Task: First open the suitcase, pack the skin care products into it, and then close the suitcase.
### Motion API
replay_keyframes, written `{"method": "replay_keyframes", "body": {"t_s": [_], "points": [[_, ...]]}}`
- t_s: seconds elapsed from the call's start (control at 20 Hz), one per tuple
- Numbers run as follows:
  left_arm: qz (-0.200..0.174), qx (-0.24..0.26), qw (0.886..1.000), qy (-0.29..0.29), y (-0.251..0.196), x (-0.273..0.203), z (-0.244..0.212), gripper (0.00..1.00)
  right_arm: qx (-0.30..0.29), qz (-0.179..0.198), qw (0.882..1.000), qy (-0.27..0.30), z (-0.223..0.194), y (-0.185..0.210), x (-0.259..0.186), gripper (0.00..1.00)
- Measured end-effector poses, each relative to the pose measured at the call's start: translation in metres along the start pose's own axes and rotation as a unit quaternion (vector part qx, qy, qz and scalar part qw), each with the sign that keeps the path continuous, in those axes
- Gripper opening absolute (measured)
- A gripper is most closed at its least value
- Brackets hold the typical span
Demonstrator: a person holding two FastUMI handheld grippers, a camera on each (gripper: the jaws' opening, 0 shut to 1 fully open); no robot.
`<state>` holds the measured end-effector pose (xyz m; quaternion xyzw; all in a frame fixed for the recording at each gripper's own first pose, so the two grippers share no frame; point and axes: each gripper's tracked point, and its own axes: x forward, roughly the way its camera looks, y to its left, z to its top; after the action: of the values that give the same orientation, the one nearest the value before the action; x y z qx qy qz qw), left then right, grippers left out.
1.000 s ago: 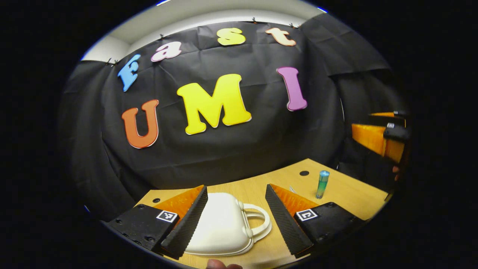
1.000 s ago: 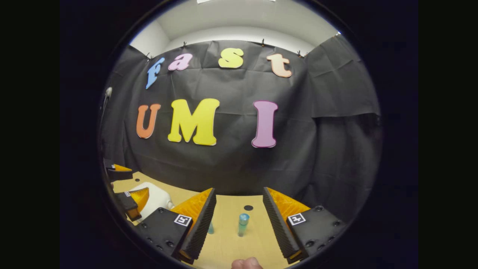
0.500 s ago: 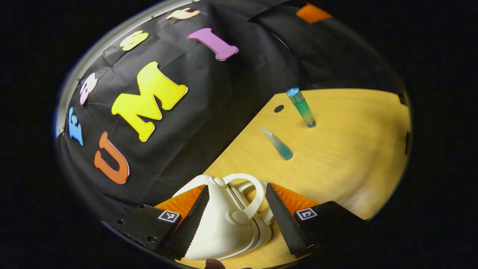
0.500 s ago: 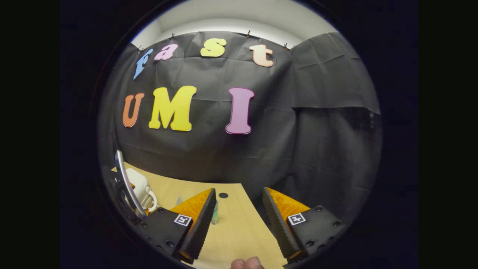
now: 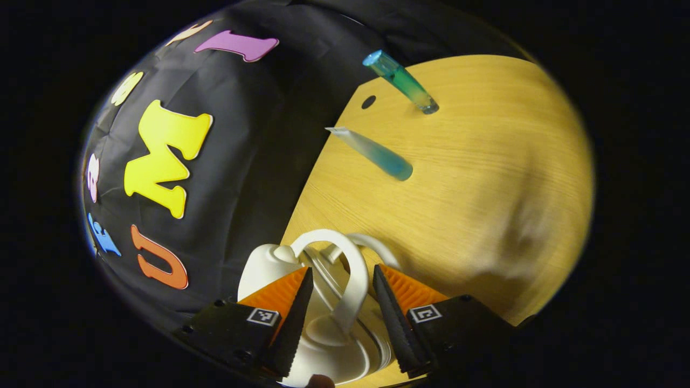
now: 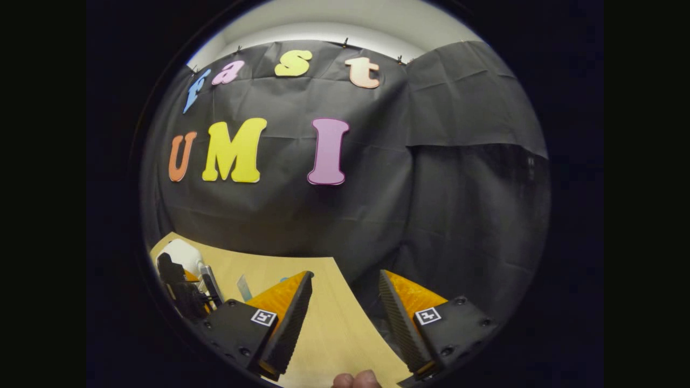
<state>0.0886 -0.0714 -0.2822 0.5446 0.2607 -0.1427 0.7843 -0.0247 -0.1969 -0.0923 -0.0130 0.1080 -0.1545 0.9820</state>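
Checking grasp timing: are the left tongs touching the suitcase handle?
Apart. In the left gripper view the handle stands between the open left tongs, with gaps on both sides.

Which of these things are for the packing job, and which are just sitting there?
For the job:
- white suitcase, closed on the table
- its handle, between the left tool's open fingers
- blue-green bottle
- clear blue tube
- right tool, open, holding nothing

Just there:
- wooden table
- small dark hole in the tabletop

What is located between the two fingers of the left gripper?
In the left gripper view, the white suitcase's handle stands between the left gripper's open fingers.
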Motion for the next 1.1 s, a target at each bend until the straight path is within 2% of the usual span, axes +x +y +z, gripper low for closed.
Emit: {"method": "replay_keyframes", "body": {"t_s": [0.1,0.15,0.2,0.25,0.4,0.5,0.55,0.7,0.85,0.95,1.1], "points": [[-0.010,0.008,1.000,0.021,-0.006,0.004,-0.006,0.62,0.001,-0.003,1.000,0.000,-0.001,-0.002,-0.001,0.75],[0.000,0.014,1.000,0.023,-0.003,0.004,-0.006,0.52,0.002,-0.005,1.000,0.000,-0.001,-0.003,-0.002,0.75],[0.007,0.015,1.000,0.021,0.002,0.004,-0.004,0.47,0.002,-0.005,1.000,0.000,0.000,-0.002,-0.003,0.75],[0.004,0.010,1.000,0.021,0.000,0.003,-0.005,0.34,0.002,-0.005,1.000,0.000,-0.001,-0.003,-0.004,0.75],[0.007,-0.009,1.000,0.007,0.007,-0.003,0.001,0.25,0.005,-0.005,1.000,-0.002,0.001,0.000,-0.005,0.75],[0.016,-0.037,0.999,-0.008,0.015,-0.013,0.006,0.17,0.005,-0.002,1.000,-0.008,0.007,0.006,-0.008,0.75],[0.024,-0.052,0.998,-0.014,0.024,-0.023,0.006,0.12,0.004,0.000,1.000,-0.013,0.011,0.009,-0.010,0.75],[0.058,-0.112,0.991,-0.051,0.068,-0.048,0.009,0.07,0.007,0.015,1.000,-0.019,0.022,0.025,-0.017,0.75],[0.079,-0.190,0.973,-0.102,0.125,-0.078,-0.001,0.06,0.007,0.037,0.999,-0.031,0.041,0.051,-0.023,0.75],[0.092,-0.272,0.950,-0.123,0.172,-0.092,-0.024,0.06,0.001,0.058,0.997,-0.042,0.054,0.071,-0.027,0.74],[0.124,-0.347,0.918,-0.145,0.249,-0.104,-0.087,0.06,0.002,0.083,0.995,-0.047,0.067,0.103,-0.031,0.75]]}}
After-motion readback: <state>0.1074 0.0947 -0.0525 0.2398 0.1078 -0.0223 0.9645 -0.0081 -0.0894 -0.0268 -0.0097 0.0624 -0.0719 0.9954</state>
